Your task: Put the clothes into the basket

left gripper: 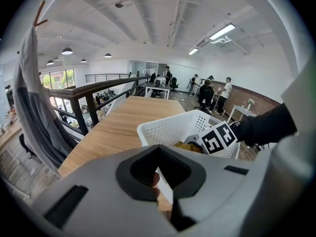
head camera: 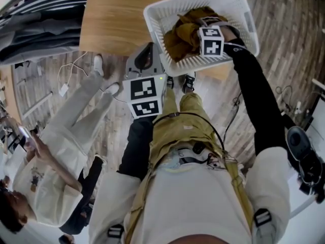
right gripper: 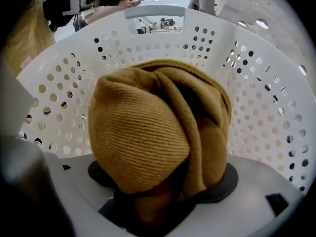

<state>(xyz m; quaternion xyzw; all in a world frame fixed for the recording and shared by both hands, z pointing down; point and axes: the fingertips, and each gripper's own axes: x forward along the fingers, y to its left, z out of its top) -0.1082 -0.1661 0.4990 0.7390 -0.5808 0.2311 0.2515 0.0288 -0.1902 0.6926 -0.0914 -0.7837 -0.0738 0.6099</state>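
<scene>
A white perforated basket (head camera: 152,14) stands at the near edge of a wooden table (head camera: 111,19). A mustard ribbed garment (head camera: 183,34) lies bunched inside it. My right gripper (head camera: 202,32) reaches down into the basket over the garment. In the right gripper view the garment (right gripper: 148,132) fills the mouth of the right gripper (right gripper: 163,201), whose jaws stand wide around its near end; the fingertips are hidden. My left gripper (head camera: 148,55) hangs just below the basket's left corner, apart from it. Its jaws are not visible in the left gripper view, only the grey body (left gripper: 160,177); the basket (left gripper: 168,130) lies ahead.
A person in light clothes (head camera: 61,151) stands at the left holding a phone. Dark coats (left gripper: 34,107) hang on a rack beside the table's left side. A railing (left gripper: 94,90) runs behind the table, with people at desks (left gripper: 212,90) farther off. A cable (head camera: 66,80) lies on the wood floor.
</scene>
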